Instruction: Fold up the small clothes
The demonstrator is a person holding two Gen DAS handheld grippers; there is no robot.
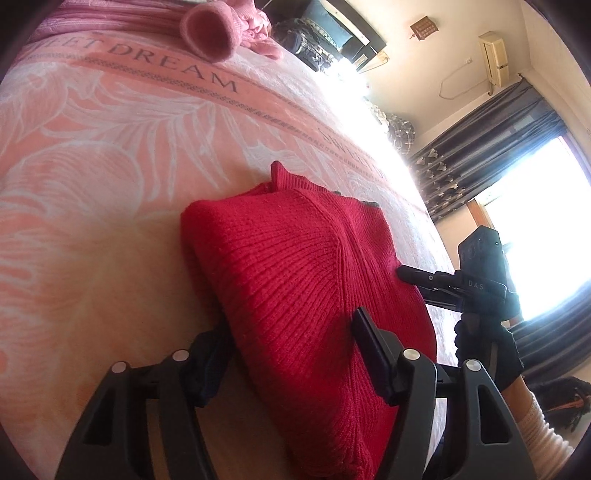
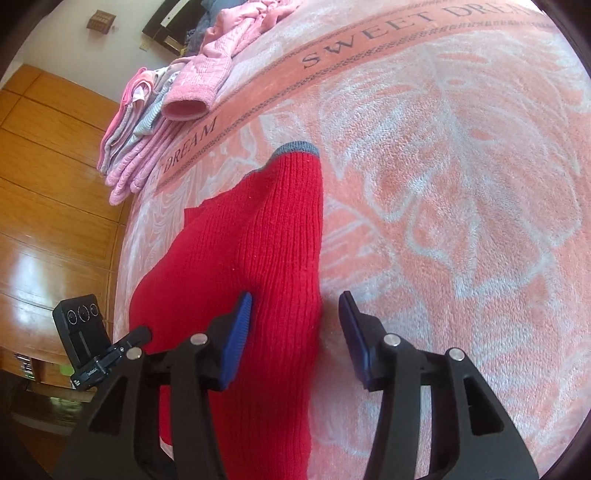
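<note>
A: Which step is in hand?

B: Judging by the sweater (image 1: 295,280), the fold is well along. It lies as a compact red bundle on the blanket (image 1: 110,155), toward the bed's side edge, with its ribbed back up and a sleeve (image 2: 295,192) with a grey cuff stretched toward the "SWEET DREAM" border.

A: And the left claw (image 1: 291,354)?

B: Its jaws stand wide, straddling the near end of the bundle. One finger lies along the knit on top; the other is tucked down at the bundle's edge. Nothing is pinched yet.

A: The right claw (image 2: 295,332)?

B: Also wide. In its own view the left pad (image 2: 236,336) presses on the red knit, and the other pad hangs over bare blanket just beside the sleeve's edge. From the left wrist view its tip touches the sweater's far side. It holds nothing.

A: So what does the next move call for?

B: Probably either closing on the near edge to turn one more fold over, or lifting the bundle whole. Both claws would need to bite through all the layers, since thick knit slips and springs open.

A: Where would it go?

B: Likely to the pink stack (image 2: 136,147) at the bed's far corner, well apart from the sweater. A loose pink garment (image 1: 210,29) also lies there, seemingly unfolded.
</note>
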